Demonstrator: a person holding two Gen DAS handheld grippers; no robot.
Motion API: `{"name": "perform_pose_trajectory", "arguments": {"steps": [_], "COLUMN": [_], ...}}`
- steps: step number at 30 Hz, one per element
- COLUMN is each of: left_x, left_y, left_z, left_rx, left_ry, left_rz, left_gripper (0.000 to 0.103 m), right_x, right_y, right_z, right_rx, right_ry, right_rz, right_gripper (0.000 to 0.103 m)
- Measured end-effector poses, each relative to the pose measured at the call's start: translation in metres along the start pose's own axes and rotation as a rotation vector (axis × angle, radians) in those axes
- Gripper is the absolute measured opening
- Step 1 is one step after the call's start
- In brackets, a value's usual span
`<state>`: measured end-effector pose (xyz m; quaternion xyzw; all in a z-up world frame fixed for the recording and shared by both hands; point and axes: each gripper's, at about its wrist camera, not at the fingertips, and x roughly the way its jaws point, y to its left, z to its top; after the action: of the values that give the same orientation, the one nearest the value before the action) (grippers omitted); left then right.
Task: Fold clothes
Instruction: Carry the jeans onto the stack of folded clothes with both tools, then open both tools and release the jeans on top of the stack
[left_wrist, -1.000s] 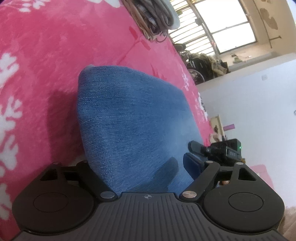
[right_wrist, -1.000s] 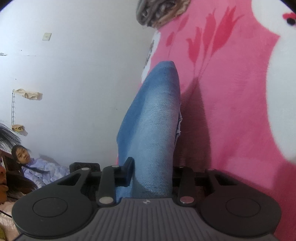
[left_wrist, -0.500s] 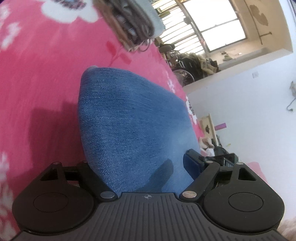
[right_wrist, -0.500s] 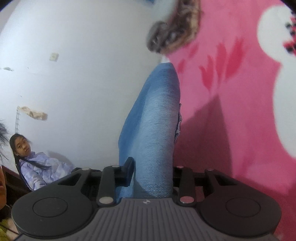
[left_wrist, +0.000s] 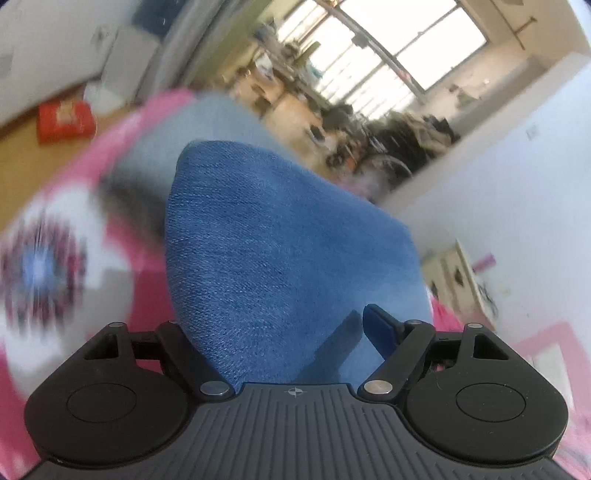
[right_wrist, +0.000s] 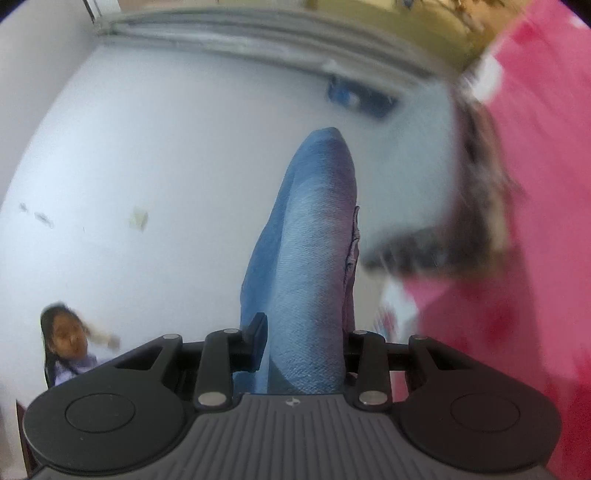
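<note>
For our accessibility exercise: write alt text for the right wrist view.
A black two-finger gripper clamps a raised fold of blue denim fabric. Behind it are a white wall and, blurred at right, a pink plush blanket.

We're in a lived-in home: pink floral blanket (left_wrist: 122, 236) on a bed, barred window (left_wrist: 388, 62), cluttered shelves (left_wrist: 295, 85), someone seated (right_wrist: 66, 347) by the wall

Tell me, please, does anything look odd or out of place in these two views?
Nothing stands out. The left gripper and the right gripper each grip the blue denim garment. The pink blanket behind is motion-blurred, so its state is unclear.
</note>
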<state>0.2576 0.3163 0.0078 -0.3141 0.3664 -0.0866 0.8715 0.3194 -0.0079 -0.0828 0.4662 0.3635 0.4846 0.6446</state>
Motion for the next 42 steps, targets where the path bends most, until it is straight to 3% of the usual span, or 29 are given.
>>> {"name": "perform_pose_trajectory", "arguments": {"steps": [4,9,11,13,18,25,28,30,33,38,42], "left_x": [0.021,0.050,0.063,0.075,0.083,0.081,0.091,0.098,0.101,0.090,0.091], "left_y": [-0.021,-0.017,0.004,0.024,0.040,0.043,0.040,0.035,0.031,0.021,0.005], "left_z": [0.082,0.129,0.121,0.100,0.058,0.083,0.085,0.077,0.070,0.073,0.066], "left_rx": [0.066,0.110,0.050,0.019,0.049,0.051,0.093,0.157,0.185,0.185,0.272], "left_ry": [-0.084,-0.276,-0.299,-0.272,-0.263,-0.283,-0.255,-0.238,-0.265,-0.358,-0.359], "left_rz": [0.058,0.342,0.438,0.482,0.496,0.530,0.570,0.574,0.578,0.604,0.606], "left_gripper": [0.079,0.085,0.084,0.081,0.081,0.081,0.081,0.088,0.088,0.080,0.080], "right_x": [0.045,0.100,0.121,0.129,0.145,0.168,0.175,0.161,0.130,0.076,0.077], "right_y": [-0.025,-0.063,-0.083,-0.098,-0.106,-0.116,-0.122,-0.126,-0.119,-0.064,-0.021], "right_z": [0.038,0.082,0.096,0.098,0.105,0.113,0.118,0.127,0.143,0.152,0.115], "right_rx": [0.050,0.117,0.151,0.175,0.195,0.224,0.221,0.166,0.105,-0.167,-0.522], "right_ry": [-0.088,-0.191,-0.227,-0.237,-0.255,-0.281,-0.281,-0.242,-0.219,-0.345,-0.223], "right_rz": [-0.025,-0.074,-0.120,-0.157,-0.139,-0.113,-0.125,-0.191,-0.239,-0.293,-0.336], "right_gripper": [0.037,0.036,0.036,0.032,0.037,0.036,0.027,0.033,0.050,0.045,0.031]}}
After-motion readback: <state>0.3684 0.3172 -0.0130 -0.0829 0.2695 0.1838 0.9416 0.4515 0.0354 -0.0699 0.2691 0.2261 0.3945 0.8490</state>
